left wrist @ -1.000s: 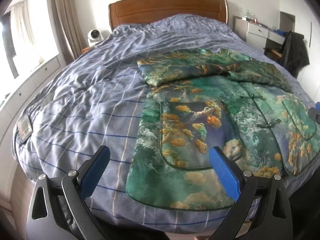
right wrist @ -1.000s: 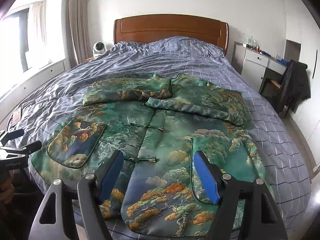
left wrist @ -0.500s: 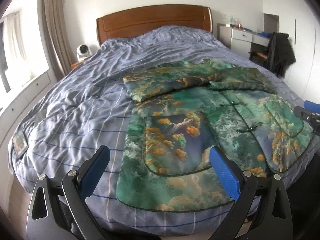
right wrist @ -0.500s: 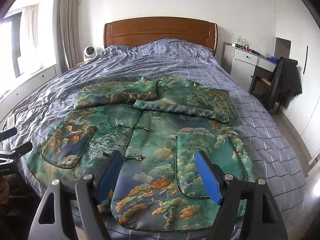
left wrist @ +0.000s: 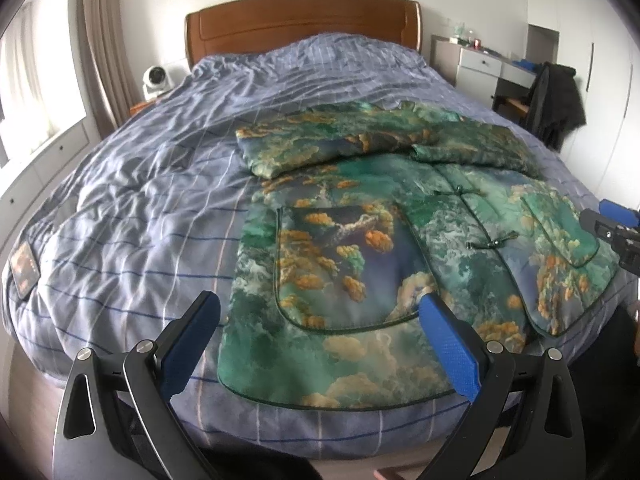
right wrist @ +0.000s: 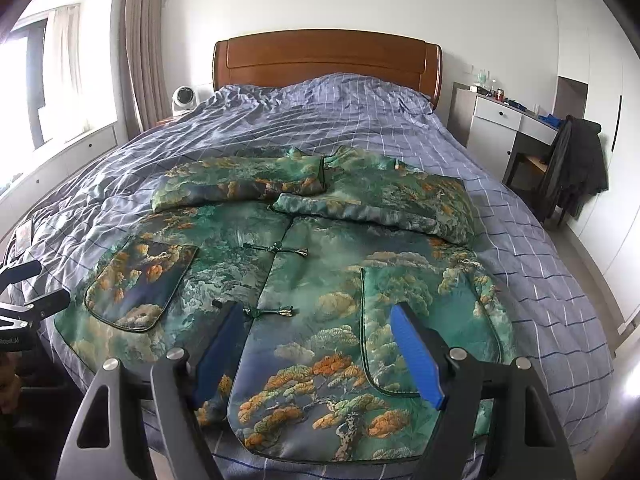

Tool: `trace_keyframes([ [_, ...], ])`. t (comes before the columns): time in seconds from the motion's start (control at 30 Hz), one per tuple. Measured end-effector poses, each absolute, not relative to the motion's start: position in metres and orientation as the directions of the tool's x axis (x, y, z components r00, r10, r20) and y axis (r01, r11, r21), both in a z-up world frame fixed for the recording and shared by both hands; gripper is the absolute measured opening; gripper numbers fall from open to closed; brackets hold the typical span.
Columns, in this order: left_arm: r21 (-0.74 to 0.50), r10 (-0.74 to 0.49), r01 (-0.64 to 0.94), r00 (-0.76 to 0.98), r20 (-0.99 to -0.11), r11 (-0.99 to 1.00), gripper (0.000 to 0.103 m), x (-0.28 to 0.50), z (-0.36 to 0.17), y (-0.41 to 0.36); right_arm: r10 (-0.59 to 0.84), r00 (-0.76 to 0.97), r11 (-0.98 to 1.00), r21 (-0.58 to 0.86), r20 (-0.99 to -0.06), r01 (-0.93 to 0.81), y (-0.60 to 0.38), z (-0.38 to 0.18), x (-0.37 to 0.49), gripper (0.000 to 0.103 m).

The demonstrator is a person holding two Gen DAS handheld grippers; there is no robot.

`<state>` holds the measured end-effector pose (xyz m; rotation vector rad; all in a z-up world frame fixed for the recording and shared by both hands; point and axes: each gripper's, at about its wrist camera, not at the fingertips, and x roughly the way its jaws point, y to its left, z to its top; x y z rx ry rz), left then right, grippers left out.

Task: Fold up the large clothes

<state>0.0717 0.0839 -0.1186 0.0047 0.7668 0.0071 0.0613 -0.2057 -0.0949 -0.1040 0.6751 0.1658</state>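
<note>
jacket (right wrist: 320,280) flat on bed (right wrist: 520,208), mid-frame, sleeves folded in, long axis toward headboard. hem lies just ahead of both: left gripper (left wrist: 320,344) and right gripper (right wrist: 320,344), jaws apart, empty, one per corner.

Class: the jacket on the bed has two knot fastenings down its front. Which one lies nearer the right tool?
The lower fastening, just beyond the right tool and beside its left pad; the other fastening sits higher, toward the folded sleeves.
</note>
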Motion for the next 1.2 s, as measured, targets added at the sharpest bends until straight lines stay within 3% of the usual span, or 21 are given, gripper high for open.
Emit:
trace_keyframes([
  [0.63,-0.051,-0.008,-0.038,0.708,-0.706,0.998,0.100,0.072,-0.117,0.101,0.126,0.766,0.979,-0.046,-0.630,-0.199,-0.201,-0.091,0.062,0.078],
  [0.9,-0.108,0.003,-0.130,0.649,-0.761,0.986,0.100,0.082,-0.128,0.172,0.065,0.772,0.989,-0.060,-0.632,-0.132,-0.268,-0.073,0.074,0.078],
  [1.1,-0.361,-0.220,-0.183,0.524,-0.823,0.914,0.100,0.101,-0.171,0.212,0.018,0.606,0.999,-0.017,-0.795,-0.051,-0.379,-0.107,0.098,0.078],
  [1.2,-0.400,-0.309,-0.109,0.463,-0.830,0.910,0.100,0.113,-0.189,0.192,0.074,0.521,0.997,0.060,-0.850,-0.044,-0.410,-0.132,0.107,0.078],
])
